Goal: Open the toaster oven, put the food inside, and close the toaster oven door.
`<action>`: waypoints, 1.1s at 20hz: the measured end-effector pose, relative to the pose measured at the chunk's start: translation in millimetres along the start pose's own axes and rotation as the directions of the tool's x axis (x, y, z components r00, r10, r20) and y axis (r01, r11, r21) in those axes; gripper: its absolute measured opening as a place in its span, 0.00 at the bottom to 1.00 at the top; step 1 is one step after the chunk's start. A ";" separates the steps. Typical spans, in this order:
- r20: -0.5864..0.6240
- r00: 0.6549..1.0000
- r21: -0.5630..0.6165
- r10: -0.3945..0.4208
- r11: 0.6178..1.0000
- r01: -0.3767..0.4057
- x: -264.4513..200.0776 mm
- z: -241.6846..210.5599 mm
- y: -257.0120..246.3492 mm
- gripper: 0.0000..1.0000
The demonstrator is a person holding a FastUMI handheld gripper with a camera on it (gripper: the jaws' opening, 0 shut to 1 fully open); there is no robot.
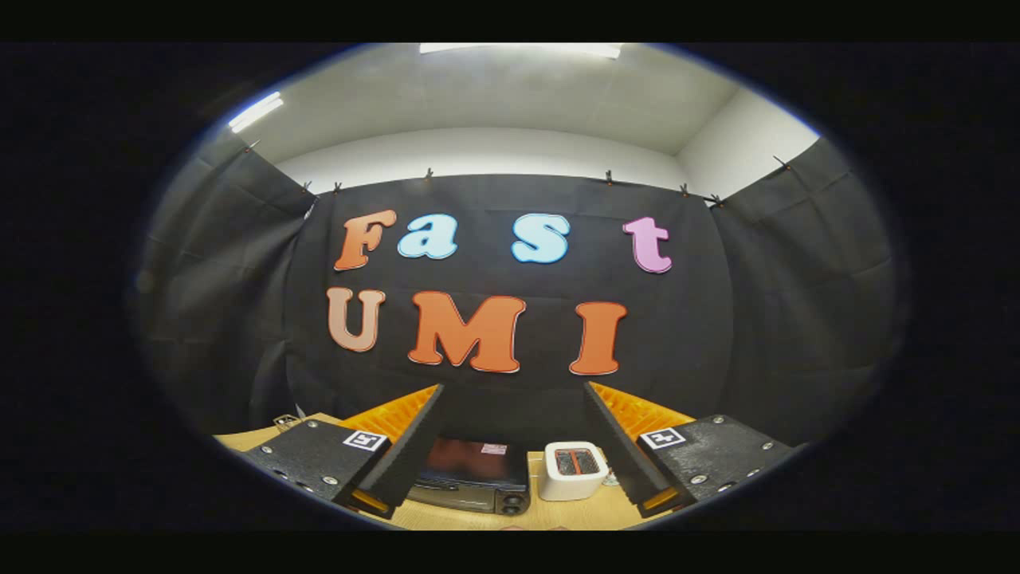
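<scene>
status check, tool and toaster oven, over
Tool open, holding nothing, high above table. Toaster oven ahead between the fingers, door state unclear. White pop-up toaster beside it, apart. Nothing blocking.

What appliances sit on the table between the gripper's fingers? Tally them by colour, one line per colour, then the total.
Black: 1, the toaster oven, seen between the open gripper fingers
White: 1, the slot toaster beside it
Total: 2, both on the wooden table
</scene>
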State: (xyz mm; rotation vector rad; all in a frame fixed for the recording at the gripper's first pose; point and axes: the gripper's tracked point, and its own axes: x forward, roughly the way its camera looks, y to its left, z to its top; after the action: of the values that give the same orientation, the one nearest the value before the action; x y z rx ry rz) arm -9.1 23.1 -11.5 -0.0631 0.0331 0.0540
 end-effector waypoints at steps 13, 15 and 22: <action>-0.037 0.999 0.057 -0.009 0.998 0.012 -5.4 -18.0 -14.9 0.99; -0.041 0.999 0.063 -0.013 0.998 0.016 -5.7 -19.7 -18.2 0.99; -0.073 0.997 0.090 0.005 0.996 0.001 -11.1 -33.7 -15.9 0.99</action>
State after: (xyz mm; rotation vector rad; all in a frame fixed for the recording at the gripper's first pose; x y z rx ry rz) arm -20.4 4.6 -43.7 0.0251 0.1083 0.0520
